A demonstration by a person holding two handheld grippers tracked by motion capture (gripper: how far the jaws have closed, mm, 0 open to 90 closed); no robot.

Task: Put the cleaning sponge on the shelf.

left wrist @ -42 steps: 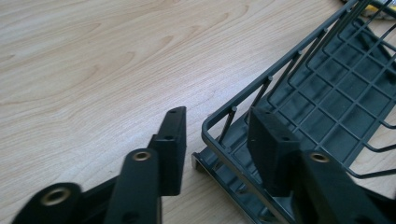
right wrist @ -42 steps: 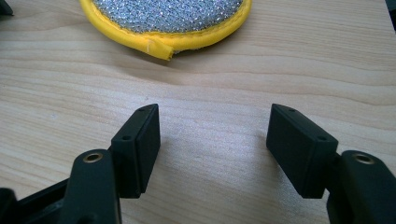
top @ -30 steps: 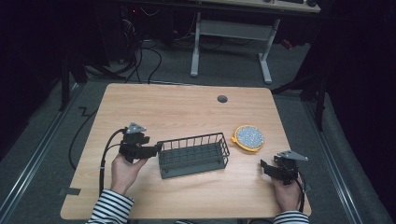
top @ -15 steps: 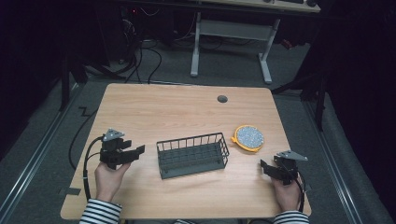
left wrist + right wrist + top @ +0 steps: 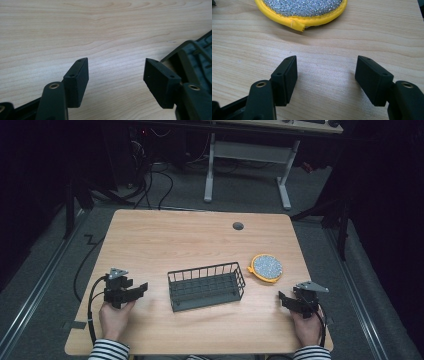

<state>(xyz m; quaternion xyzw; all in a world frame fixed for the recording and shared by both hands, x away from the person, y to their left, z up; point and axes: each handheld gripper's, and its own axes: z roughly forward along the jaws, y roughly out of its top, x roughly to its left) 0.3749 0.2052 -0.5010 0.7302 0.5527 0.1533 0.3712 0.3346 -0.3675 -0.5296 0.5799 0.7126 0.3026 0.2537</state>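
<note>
A dark wire rack (image 5: 206, 286) stands near the middle of the wooden table (image 5: 190, 235); its corner (image 5: 197, 52) shows at the right edge of the left gripper view. My left gripper (image 5: 140, 290) rests low at the front left, a short way left of the rack, open with bare wood between its fingers (image 5: 77, 80). A round yellow-rimmed scouring pad (image 5: 266, 267) lies right of the rack, and just ahead of my right gripper as the pad (image 5: 304, 10) in its own view. My right gripper (image 5: 283, 299) sits at the front right, open and empty.
A small round grommet hole (image 5: 238, 226) marks the table's far side. Cables trail off the left edge (image 5: 87, 290). A grey desk frame (image 5: 247, 167) stands on the floor beyond the table.
My left gripper has drawn away from the rack's left end, moving left and down toward the table's front. The right gripper has stayed put.
</note>
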